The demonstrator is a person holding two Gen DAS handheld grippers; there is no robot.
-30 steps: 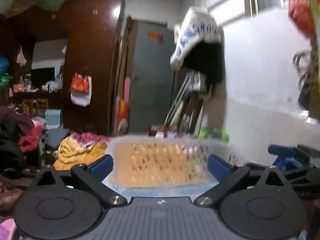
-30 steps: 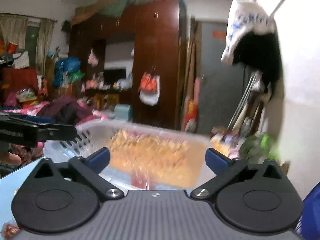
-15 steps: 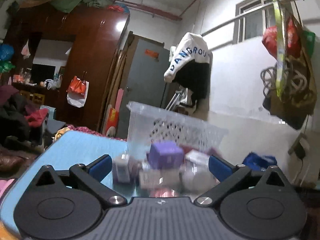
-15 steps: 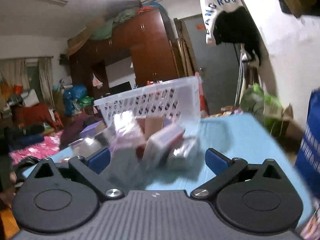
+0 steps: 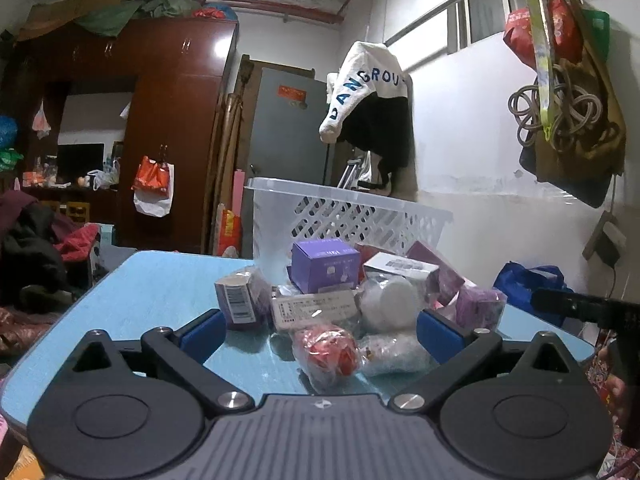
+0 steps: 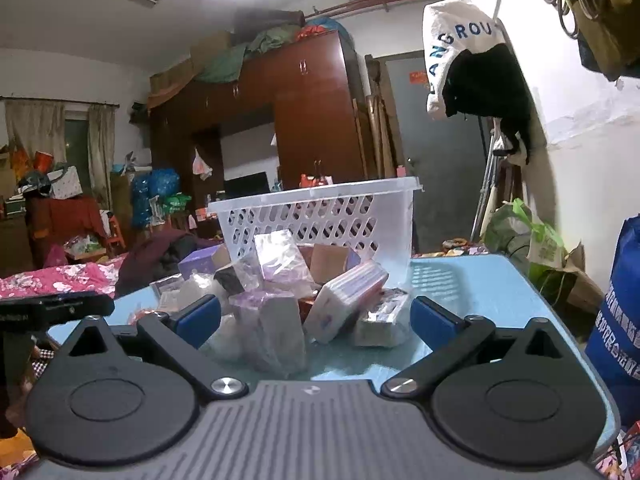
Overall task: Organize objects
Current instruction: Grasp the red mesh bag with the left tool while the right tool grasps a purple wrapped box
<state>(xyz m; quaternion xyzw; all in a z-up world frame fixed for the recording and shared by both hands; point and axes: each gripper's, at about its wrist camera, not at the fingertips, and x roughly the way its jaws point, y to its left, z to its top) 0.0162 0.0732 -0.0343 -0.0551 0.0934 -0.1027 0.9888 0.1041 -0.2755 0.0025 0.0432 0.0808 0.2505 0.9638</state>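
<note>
Here, both sets of tongs hover low over the blue bench (image 5: pixel 160 292) with their blue pads spread wide and nothing between them: the left tongs (image 5: pixel 318 330) face the heap from one side, the right tongs (image 6: pixel 316 316) from the other. Just ahead of the left tongs lies a red item in a clear wrapper (image 5: pixel 326 346), touching a white bottle in film (image 5: pixel 390 304) and a flat printed carton (image 5: pixel 314 308); a purple box (image 5: pixel 324 266) sits on top of the pile, with a barcoded purple pack (image 5: pixel 238 300) at its left edge. From the right side, a wrapped grey-purple packet (image 6: pixel 276 328) is nearest, with a pink-edged white box (image 6: pixel 346 300) leaning beside it. Behind the heap stands the white lattice basket (image 6: pixel 320 216), upright on the bench, its near wall touching the rear items; whether anything lies inside it cannot be told. Judging by this, the sorting is at its very start: the goods sit jumbled on the bench outside the basket, none yet gripped, and every piece appears left to be picked out and placed. Beyond, a dark wardrobe (image 5: pixel 176 132) and a hanging white-and-black jacket (image 5: pixel 368 108) fill the cluttered room.
</note>
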